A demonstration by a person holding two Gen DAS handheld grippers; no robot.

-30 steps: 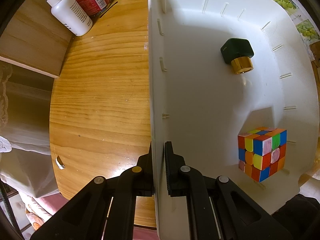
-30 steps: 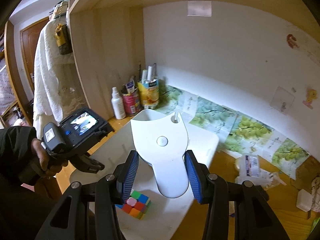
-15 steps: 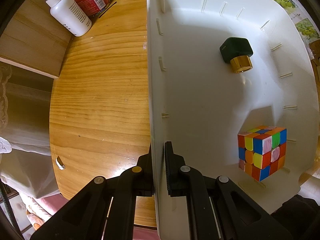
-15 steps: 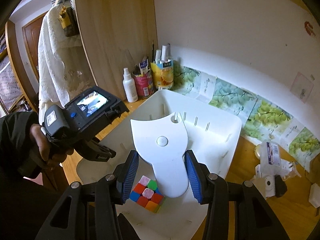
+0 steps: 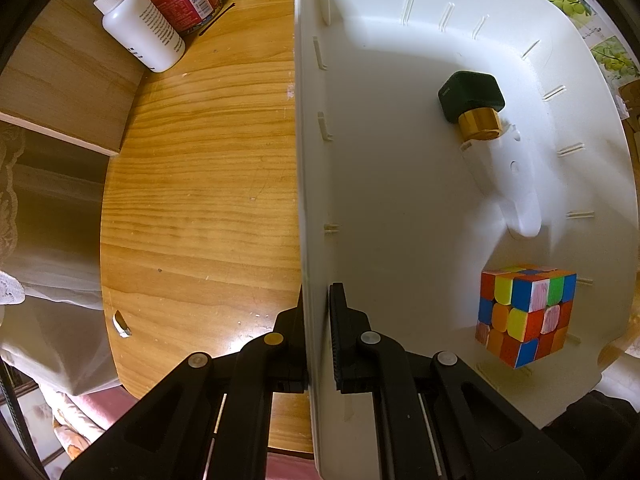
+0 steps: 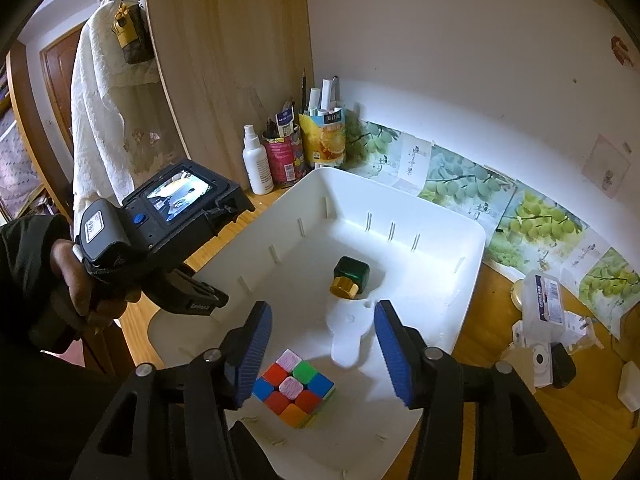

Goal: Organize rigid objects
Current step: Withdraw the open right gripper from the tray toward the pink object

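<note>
right tongs (image 6: 324, 354): opening, white paddle (image 6: 349, 330) now dropped in bin (image 6: 472, 240) by cube (image 6: 294, 390) | left tongs (image 5: 316, 336): pinching bin wall | one more thing sorted

The wooden tabletop (image 5: 200, 208) carries a white bin (image 6: 448, 240) at its centre. At ten o'clock from the bin stand a white spray bottle (image 6: 256, 164), a red can (image 6: 282, 158) and a yellow carton (image 6: 326, 136). At three o'clock lie small white boxes (image 6: 546, 300).
</note>
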